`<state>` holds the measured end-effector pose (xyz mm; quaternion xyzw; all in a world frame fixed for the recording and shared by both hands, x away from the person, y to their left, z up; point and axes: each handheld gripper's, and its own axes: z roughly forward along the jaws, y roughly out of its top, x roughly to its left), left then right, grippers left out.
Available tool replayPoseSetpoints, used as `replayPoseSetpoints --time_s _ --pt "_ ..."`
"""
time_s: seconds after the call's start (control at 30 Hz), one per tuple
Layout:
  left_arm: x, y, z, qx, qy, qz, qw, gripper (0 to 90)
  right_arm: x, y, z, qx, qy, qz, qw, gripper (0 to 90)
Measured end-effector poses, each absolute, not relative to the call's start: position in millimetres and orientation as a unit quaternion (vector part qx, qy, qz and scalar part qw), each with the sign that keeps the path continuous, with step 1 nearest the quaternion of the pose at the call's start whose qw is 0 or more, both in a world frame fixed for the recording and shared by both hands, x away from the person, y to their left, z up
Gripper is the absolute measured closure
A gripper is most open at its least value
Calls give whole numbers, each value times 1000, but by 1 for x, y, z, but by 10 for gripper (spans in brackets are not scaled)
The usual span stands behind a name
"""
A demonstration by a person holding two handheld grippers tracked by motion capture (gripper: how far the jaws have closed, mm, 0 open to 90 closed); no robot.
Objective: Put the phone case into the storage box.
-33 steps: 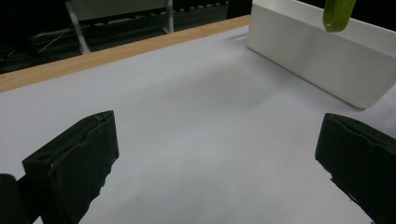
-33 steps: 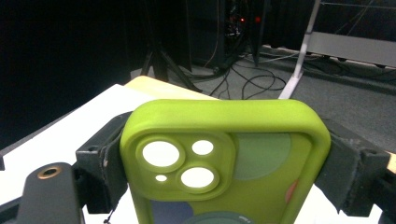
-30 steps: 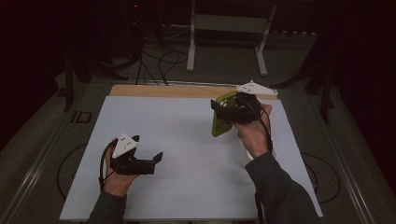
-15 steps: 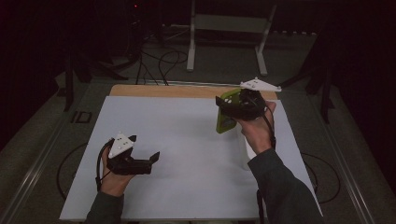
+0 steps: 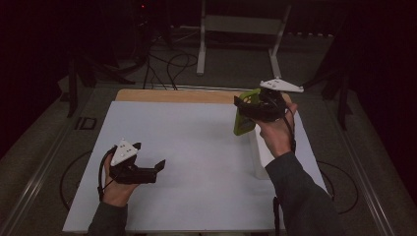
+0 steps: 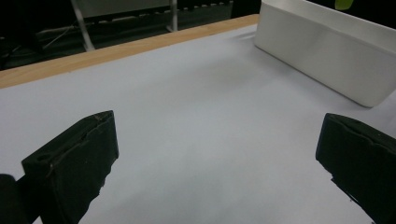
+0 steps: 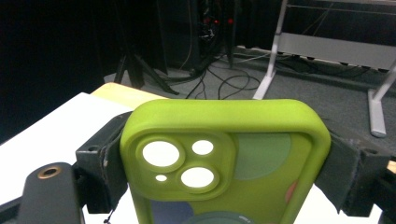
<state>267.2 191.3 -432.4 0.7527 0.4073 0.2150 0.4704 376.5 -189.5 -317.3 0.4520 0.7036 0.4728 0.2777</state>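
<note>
1. Holding item: right gripper [image 5: 247, 109], carried in the person's right hand [image 5: 276, 135] above the far right part of the table [image 5: 196, 147]; its two black jaws are pressed against the long edges of a green phone case [image 5: 244, 117], one jaw on each side, pinching it firmly

2. Green phone case, seen close in the right gripper view [image 7: 219, 158]: lime green, rounded corners, raised camera block with two large round openings and two smaller ones; the top end stands clear above the jaws; in the high view it hangs upright and off the table, just above the far end of the white tray [image 5: 259, 160]

3. Left gripper [image 5: 150, 169]: held in the person's left hand [image 5: 114, 189] low over the near left part of the table, well apart from the right gripper; jaws spread wide with nothing between them, as the left gripper view [image 6: 219, 163] shows bare white surface in the gap; grey three-cornered plate on top

4. White tray, as seen in the left gripper view [image 6: 327, 56]: long, shallow, plain walls, resting on the table's right side, lying lengthways near to far; a sliver of the green case shows above its far rim

5. Table: white sheet covering most of the top, a strip of bare wood [image 5: 177, 96] left along the far edge

6. Surroundings: dark floor with trailing cables [image 5: 169, 64] and a pale metal stand [image 5: 236, 29] beyond the table
</note>
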Motion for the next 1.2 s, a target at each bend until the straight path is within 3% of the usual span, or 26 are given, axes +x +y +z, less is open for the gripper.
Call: replayPoseSetpoints --time_s 1.2 --pt "266 202 -432 748 412 219 473 0 395 -211 -314 488 674 463 304 158"
